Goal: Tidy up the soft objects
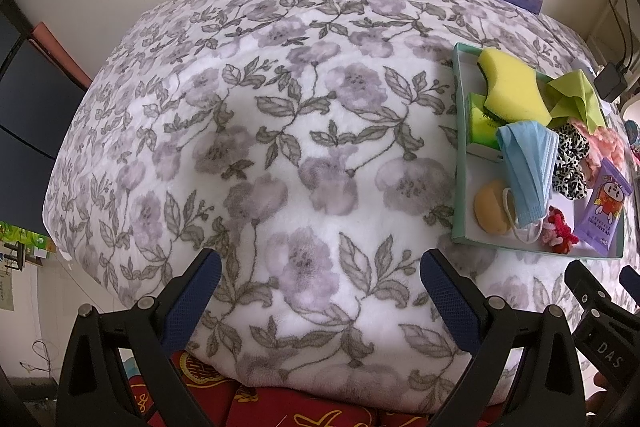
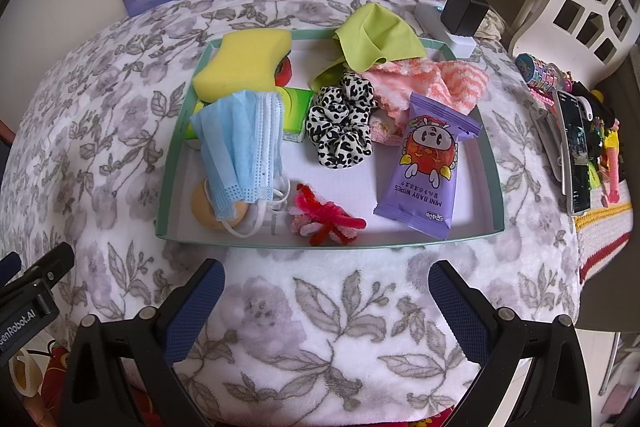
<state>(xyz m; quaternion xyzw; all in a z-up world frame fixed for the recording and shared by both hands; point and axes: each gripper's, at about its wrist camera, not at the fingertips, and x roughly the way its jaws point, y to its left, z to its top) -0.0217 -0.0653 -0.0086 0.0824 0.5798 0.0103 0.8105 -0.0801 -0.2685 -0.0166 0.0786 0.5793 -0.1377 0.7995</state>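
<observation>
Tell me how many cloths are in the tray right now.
2. A lime green cloth drapes over the tray's far rim, and a pink striped fuzzy cloth lies just in front of it, partly under the wipes packet. More could be hidden beneath.

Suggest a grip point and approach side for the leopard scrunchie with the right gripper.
Probably pinch the leopard scrunchie on its near, lower loop, coming from the tray's front. That puffy edge lies free on bare tray floor; its far side touches the pink cloth. The right gripper is open.
</observation>
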